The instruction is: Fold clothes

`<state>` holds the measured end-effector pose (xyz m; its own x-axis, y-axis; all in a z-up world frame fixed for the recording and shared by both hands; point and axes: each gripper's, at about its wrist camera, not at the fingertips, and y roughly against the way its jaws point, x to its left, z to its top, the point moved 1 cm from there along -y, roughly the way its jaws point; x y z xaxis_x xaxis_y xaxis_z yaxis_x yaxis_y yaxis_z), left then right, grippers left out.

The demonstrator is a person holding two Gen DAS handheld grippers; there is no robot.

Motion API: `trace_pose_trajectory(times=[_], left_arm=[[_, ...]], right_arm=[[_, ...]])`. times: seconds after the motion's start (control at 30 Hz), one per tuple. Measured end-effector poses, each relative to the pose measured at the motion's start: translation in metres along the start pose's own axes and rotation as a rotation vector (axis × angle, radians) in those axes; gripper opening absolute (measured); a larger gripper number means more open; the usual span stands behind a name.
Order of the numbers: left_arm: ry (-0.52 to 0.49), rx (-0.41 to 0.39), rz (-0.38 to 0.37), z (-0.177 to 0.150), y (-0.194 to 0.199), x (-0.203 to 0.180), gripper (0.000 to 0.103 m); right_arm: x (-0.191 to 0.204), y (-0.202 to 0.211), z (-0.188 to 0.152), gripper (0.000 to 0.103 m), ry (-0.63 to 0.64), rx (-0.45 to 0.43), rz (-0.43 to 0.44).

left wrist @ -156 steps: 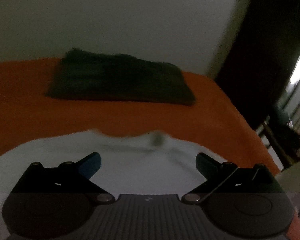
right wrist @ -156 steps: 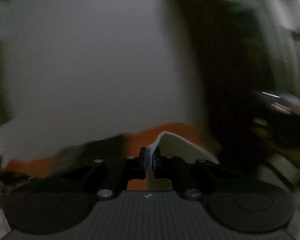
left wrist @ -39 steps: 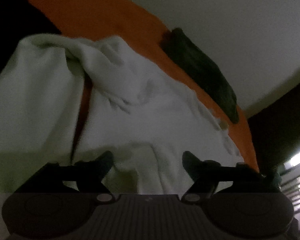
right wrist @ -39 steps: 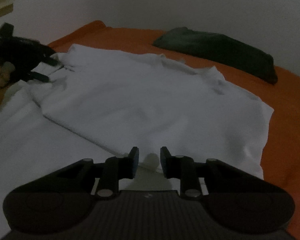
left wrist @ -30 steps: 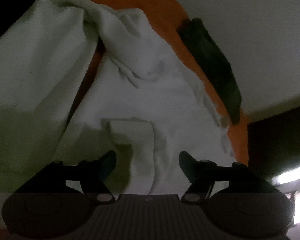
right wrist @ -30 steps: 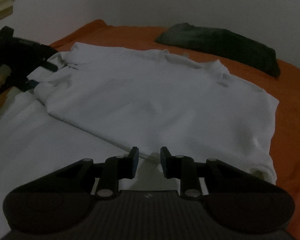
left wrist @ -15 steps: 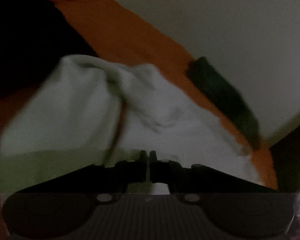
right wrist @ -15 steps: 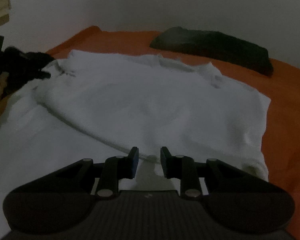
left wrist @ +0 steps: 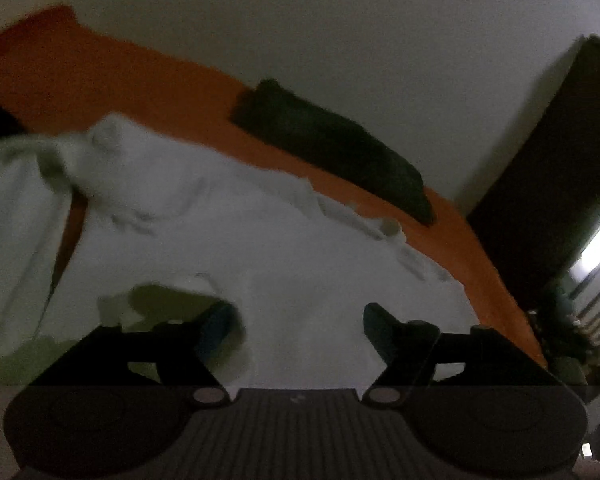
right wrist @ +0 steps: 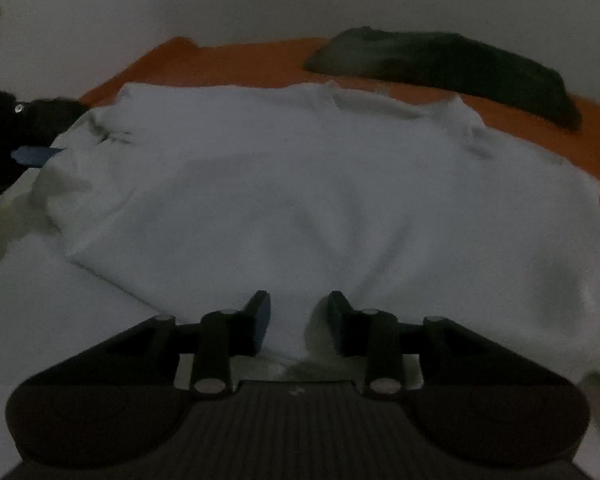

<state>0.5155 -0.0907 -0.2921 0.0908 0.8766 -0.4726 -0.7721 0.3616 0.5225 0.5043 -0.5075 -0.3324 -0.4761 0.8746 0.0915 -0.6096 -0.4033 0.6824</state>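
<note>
The orange bed [right wrist: 260,60] takes up most of the room from where I stand, and spread across it lies the white garment [right wrist: 300,184], partly folded, its near part doubled over in a loose, rounded hump. A dark folded piece [right wrist: 460,68] sits well apart, back near the wall.

The biggest worry, as I judge it, is that soft hump: nothing pins it, so the doubled layer could slump or slide back open, leaving an uneven fold. At the far left corner of the garment, the cloth is bunched and rumpled [left wrist: 112,168], with a strip of orange showing through a gap; if that is flattened as it lies, I reckon creases get pressed in.

The 2 grippers come next. The left gripper [left wrist: 296,320] has its jaws spread wide, having just been opening, with white cloth beneath them but nothing pinched; a curled flap lies against its left finger [left wrist: 216,324] and could snag and drag when the hand goes away. The right gripper [right wrist: 298,320] has its jaws partly apart, also just opening, straddling the near fold edge without pressing it; a careless pull-back there could tug that edge out of line.

The light is dim, so finer wrinkles I cannot make out.
</note>
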Motion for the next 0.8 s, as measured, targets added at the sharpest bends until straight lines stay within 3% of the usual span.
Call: trace_pose_trajectory(times=[0.1, 0.17, 0.23, 0.33, 0.37, 0.4, 0.47, 0.53, 0.6, 0.63, 0.67, 0.73, 0.77, 0.8], left_arm=[[-0.041, -0.056, -0.064, 0.0, 0.004, -0.015, 0.077], [-0.121, -0.046, -0.042, -0.002, -0.002, -0.025, 0.077], [-0.174, -0.104, 0.101, -0.006, 0.007, -0.03, 0.068], [-0.079, -0.254, 0.369, -0.004, 0.038, -0.015, 0.075], [-0.015, -0.268, 0.355, -0.001, 0.047, -0.006, 0.076], [0.028, -0.26, 0.279, 0.002, 0.049, 0.001, 0.076], [-0.039, -0.215, 0.167, 0.003, 0.04, -0.006, 0.076], [-0.128, -0.174, 0.043, -0.001, 0.026, -0.018, 0.083], [-0.181, -0.133, -0.023, -0.01, 0.003, -0.031, 0.083], [-0.169, -0.108, 0.003, -0.017, -0.009, -0.031, 0.083], [-0.157, -0.083, 0.031, -0.023, -0.022, -0.031, 0.081], [-0.09, -0.05, 0.223, -0.035, -0.046, -0.004, 0.075], [-0.054, -0.038, 0.29, -0.039, -0.052, 0.013, 0.066], [-0.068, -0.041, 0.294, -0.044, -0.048, 0.027, 0.042]], right_arm=[[-0.003, 0.004, 0.003, 0.039, -0.021, 0.01, 0.011], [-0.007, 0.008, 0.006, 0.039, -0.052, 0.011, 0.023], [-0.012, 0.016, 0.008, 0.045, -0.071, -0.002, 0.01], [-0.02, 0.014, 0.001, 0.051, -0.08, 0.037, -0.009], [-0.021, 0.016, -0.003, 0.051, -0.073, 0.023, -0.001], [-0.021, 0.018, -0.005, 0.051, -0.057, 0.018, 0.001], [-0.018, 0.02, -0.006, 0.051, -0.02, 0.011, -0.002], [-0.019, 0.021, -0.008, 0.051, -0.024, 0.005, 0.004], [-0.023, 0.02, -0.01, 0.051, -0.039, -0.004, 0.014], [-0.024, 0.02, -0.011, 0.051, -0.041, -0.008, 0.018], [-0.024, 0.02, -0.012, 0.051, -0.04, -0.012, 0.022], [-0.025, 0.02, -0.014, 0.051, -0.034, -0.02, 0.031], [-0.027, 0.02, -0.014, 0.051, -0.036, -0.023, 0.037], [-0.028, 0.02, -0.015, 0.051, -0.04, -0.026, 0.042]])
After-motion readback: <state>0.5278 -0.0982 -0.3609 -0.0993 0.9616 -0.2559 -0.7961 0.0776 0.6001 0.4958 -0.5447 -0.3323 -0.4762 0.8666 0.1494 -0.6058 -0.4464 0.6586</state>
